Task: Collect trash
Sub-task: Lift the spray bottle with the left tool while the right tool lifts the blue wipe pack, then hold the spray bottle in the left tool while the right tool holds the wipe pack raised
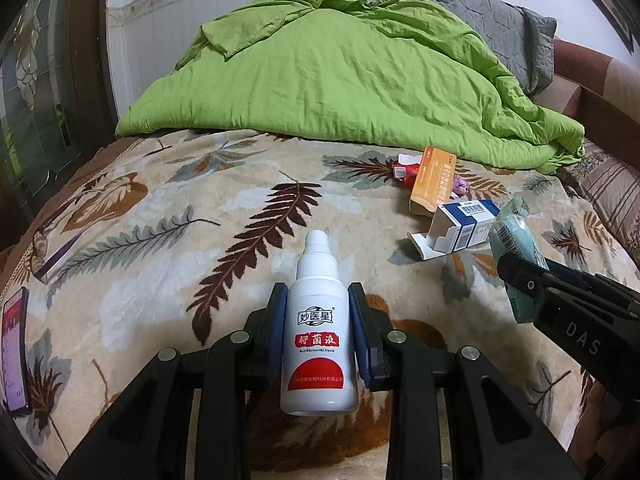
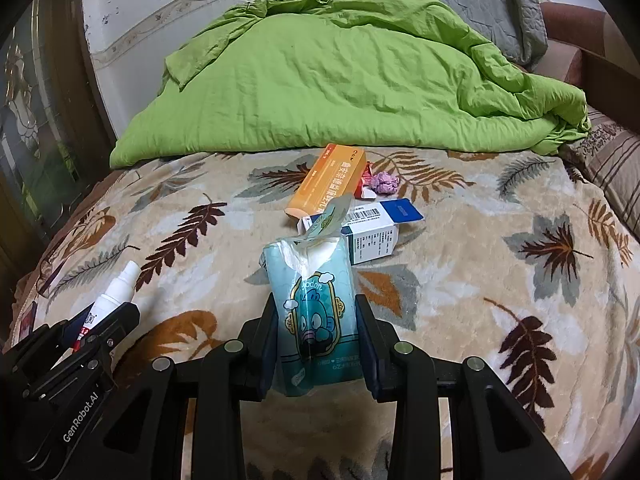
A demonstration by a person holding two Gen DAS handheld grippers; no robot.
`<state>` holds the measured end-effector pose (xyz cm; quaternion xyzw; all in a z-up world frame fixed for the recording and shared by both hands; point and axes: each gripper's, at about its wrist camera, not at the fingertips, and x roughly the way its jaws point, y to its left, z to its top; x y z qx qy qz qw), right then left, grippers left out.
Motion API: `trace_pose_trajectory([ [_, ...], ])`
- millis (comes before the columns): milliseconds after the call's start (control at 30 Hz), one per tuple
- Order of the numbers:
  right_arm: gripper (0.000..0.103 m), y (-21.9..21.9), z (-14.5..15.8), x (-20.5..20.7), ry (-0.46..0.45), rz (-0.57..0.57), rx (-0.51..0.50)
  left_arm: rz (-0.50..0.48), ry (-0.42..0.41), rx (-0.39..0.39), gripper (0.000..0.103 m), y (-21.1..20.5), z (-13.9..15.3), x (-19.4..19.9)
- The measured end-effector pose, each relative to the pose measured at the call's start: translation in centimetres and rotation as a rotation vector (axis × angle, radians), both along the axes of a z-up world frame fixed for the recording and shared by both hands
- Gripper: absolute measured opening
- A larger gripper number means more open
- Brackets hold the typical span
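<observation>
Left tongs (image 1: 318,334) clamped on a white spray bottle (image 1: 318,336), blue pads pressing both sides of its body, nozzle pointing away from the camera, red label facing up. Right tongs (image 2: 316,340) clamped on a teal tissue pack (image 2: 314,312), its torn top open with white tissue showing. Both tools are held side by side over the bed, angled down toward the leaf-print blanket (image 1: 160,208); each shows at the edge of the other's view, apart, not touching. Left edge of the blanket: a phone (image 1: 16,344) with its screen lit, and a pair of glasses (image 1: 44,248) just beyond it. Ahead of the right tongs lies the rest of the trash cluster: white-and-blue carton (image 2: 372,232) with an end flap open, directly behind the tissue pack and partly hidden by it; orange box (image 2: 328,180) just past that; a red-and-white wrapper (image 2: 365,184) and a crumpled pink scrap (image 2: 384,182) beside the orange box. Nothing lies between the left tongs and the far side. Beyond: bunched green duvet (image 1: 340,80) across the bed, grey quilted pillow (image 1: 480,20) behind it against the wall.
</observation>
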<state>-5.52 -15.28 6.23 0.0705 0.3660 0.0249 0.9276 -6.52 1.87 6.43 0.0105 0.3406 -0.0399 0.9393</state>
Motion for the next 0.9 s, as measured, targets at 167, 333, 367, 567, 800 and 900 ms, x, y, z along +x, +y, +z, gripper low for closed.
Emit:
trace_pose_trajectory([
  [167, 0.038, -0.2, 0.0, 0.0, 0.005, -0.009, 0.018, 0.001, 0.001, 0.001, 0.029, 0.0, 0.0, 0.0],
  [333, 0.038, -0.2, -0.1, -0.1, 0.006, -0.009, 0.018, 0.001, 0.003, 0.000, 0.029, -0.1, 0.0, -0.1],
  [367, 0.038, -0.2, -0.1, -0.1, 0.007, -0.009, 0.018, 0.000, 0.004, 0.000, 0.029, -0.1, 0.0, -0.1],
  [567, 0.038, -0.2, -0.2, -0.1, 0.010, -0.007, 0.020, -0.005, 0.023, -0.011, 0.029, 0.1, -0.4, 0.2],
  [800, 0.038, -0.3, -0.2, -0.4, 0.014, -0.001, 0.041, -0.020, 0.049, -0.022, 0.029, 0.1, -0.6, 0.7],
  [900, 0.038, -0.8, 0.3, -1.0, 0.007, -0.008, 0.060, -0.037, 0.054, -0.022, 0.029, -0.1, -0.5, 0.7],
])
